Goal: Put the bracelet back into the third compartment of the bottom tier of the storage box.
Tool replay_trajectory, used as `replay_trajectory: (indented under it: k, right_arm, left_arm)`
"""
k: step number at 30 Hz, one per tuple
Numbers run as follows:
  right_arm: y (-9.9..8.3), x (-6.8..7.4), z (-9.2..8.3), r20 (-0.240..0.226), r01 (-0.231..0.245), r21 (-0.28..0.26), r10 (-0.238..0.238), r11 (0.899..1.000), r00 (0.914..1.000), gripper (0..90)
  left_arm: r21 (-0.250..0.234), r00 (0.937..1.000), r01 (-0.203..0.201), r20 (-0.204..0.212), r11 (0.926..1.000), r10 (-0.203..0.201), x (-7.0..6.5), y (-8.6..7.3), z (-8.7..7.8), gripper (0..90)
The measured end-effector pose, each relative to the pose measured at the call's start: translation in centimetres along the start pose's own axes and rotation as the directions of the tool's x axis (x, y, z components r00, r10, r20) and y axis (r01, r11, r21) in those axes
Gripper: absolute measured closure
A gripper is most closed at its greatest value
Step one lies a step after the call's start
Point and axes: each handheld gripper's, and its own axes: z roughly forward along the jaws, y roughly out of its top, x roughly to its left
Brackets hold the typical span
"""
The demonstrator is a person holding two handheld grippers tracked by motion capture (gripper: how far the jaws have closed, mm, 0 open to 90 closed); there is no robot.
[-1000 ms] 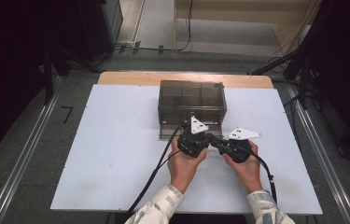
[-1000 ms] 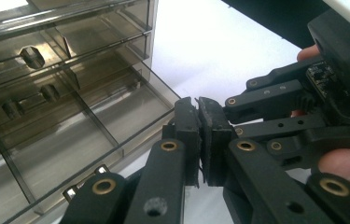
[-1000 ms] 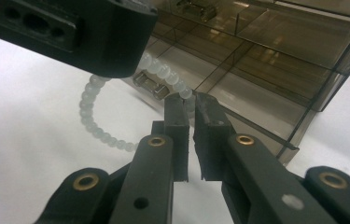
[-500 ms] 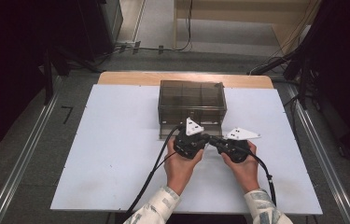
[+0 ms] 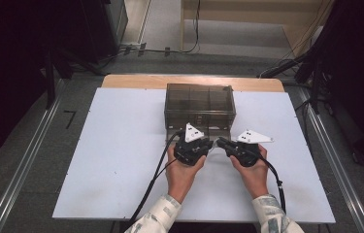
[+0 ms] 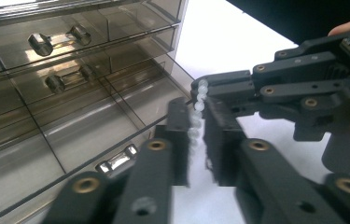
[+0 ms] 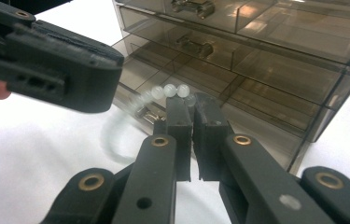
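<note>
A string of white beads point(image 6: 199, 95) hangs between my two grippers, just in front of a smoky clear drawer cabinet point(image 5: 199, 104). My right gripper point(image 7: 192, 100) is shut on one end of the bead string point(image 7: 169, 88); the rest droops in a blurred loop. My left gripper point(image 6: 196, 106) has just been opening. The beads run down through the narrow gap between its jaws, and the pads do not press on them. In the high view both grippers, left point(image 5: 208, 144) and right point(image 5: 218, 141), meet tip to tip before the cabinet's pulled-out bottom drawer point(image 6: 93, 121).
The cabinet stands at the back middle of a white tabletop point(image 5: 111, 160). Its upper drawers with metal handles point(image 6: 42, 43) are closed. Cables trail from both grippers toward the table's near edge. Dark stands and floor rails flank the table.
My left gripper has drifted slightly to the left, away from the right one. The right hand has kept still.
</note>
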Motion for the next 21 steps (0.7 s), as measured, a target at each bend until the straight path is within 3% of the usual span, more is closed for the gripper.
replay_trajectory:
  k: [4, 8, 13, 21]
  right_arm:
    - [0.1, -0.2, -0.1, 0.001, -0.005, 0.002, 0.005, 1.0, 1.0, 83.5]
    - [0.1, -0.3, -0.3, 0.0, -0.006, -0.002, 0.006, 1.0, 1.0, 83.5]
    - [0.2, -0.5, -0.3, 0.004, -0.014, -0.006, 0.014, 1.0, 0.9999, 83.5]
    - [0.4, -0.8, -0.5, 0.01, -0.028, -0.017, 0.028, 0.999, 0.9996, 83.6]
  left_arm:
    - [-0.025, 0.9991, -0.009, -0.043, 0.9996, 0.008, 0.2, -0.2, -0.1, 57.4]
    - [-0.034, 0.9971, -0.003, -0.076, 0.9994, 0.0, 0.6, -0.5, -0.3, 46.1]
    - [-0.03, 0.9926, -0.005, -0.121, 0.9996, 0.002, 1.3, -0.9, -0.5, 34.8]
    - [-0.049, 0.9893, -0.008, -0.146, 0.9988, 0.001, 2.0, -1.1, -1.0, 22.9]
